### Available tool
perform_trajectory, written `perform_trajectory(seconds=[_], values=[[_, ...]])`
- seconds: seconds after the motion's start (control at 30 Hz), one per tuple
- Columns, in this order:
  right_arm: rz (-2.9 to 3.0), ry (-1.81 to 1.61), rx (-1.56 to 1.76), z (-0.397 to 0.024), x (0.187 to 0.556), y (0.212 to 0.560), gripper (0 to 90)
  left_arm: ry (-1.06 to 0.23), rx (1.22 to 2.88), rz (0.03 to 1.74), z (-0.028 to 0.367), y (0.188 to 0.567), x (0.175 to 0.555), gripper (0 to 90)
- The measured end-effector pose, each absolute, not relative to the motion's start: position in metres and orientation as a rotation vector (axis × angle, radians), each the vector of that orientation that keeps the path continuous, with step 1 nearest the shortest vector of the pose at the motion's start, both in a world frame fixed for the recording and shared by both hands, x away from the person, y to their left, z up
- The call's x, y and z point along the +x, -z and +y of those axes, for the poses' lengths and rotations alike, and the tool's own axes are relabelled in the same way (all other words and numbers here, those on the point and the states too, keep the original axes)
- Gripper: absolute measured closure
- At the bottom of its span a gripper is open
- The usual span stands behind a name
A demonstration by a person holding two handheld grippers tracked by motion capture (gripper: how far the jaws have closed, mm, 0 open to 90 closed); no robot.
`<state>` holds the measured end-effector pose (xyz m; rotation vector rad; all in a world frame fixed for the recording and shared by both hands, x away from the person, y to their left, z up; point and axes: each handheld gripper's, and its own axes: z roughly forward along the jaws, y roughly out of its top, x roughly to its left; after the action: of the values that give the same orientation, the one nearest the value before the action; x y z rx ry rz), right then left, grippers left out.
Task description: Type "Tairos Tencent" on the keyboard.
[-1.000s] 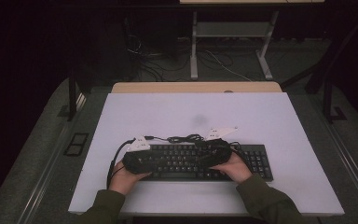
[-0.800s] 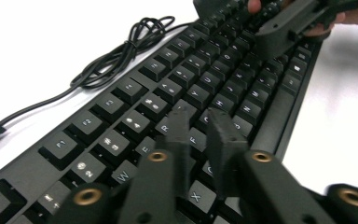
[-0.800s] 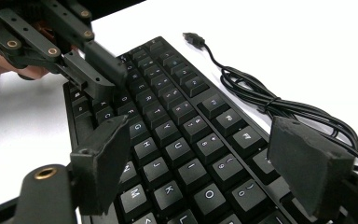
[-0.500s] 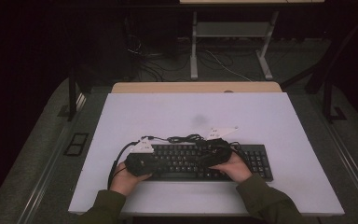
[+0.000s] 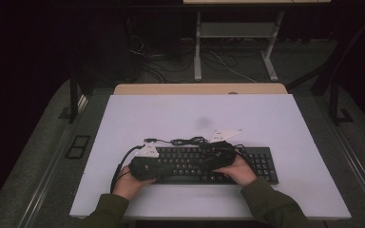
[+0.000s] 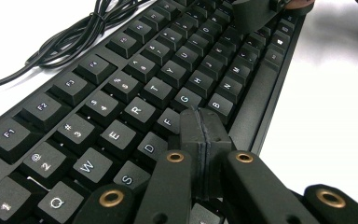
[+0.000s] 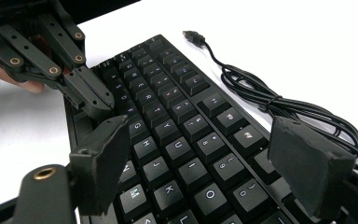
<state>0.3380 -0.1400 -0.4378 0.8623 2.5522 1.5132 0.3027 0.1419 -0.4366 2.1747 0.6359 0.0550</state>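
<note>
A dim room with cables on the floor surrounds a pale worktop, where a person sits with a handheld gripper in each hand. A black keyboard lies flat near the worktop's front edge, its coiled USB cable resting just behind it, unplugged.

The left gripper has its fingers pressed fully together, holding nothing, and their joined tip is poised just above the home row, near the F and G keys. The right gripper hovers over the keyboard's right half with its fingers spread wide, also holding nothing; keys such as J, K and O show between them.

The step in hand looks like key pressing, with the closed left fingers serving as a single poking tip. The next move probably calls for a short, straight descent onto one key, kept narrow enough not to catch its neighbours, while the right gripper stays clear.
</note>
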Motion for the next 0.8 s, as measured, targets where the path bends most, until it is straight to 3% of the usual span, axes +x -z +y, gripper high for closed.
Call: perform_trajectory(seconds=[0.8], values=[[2.547,-1.514,0.860,-0.1404,0.3381,0.4367,20.7,-0.064,2.176,0.632,0.1424,0.4341,0.3030,89.3]])
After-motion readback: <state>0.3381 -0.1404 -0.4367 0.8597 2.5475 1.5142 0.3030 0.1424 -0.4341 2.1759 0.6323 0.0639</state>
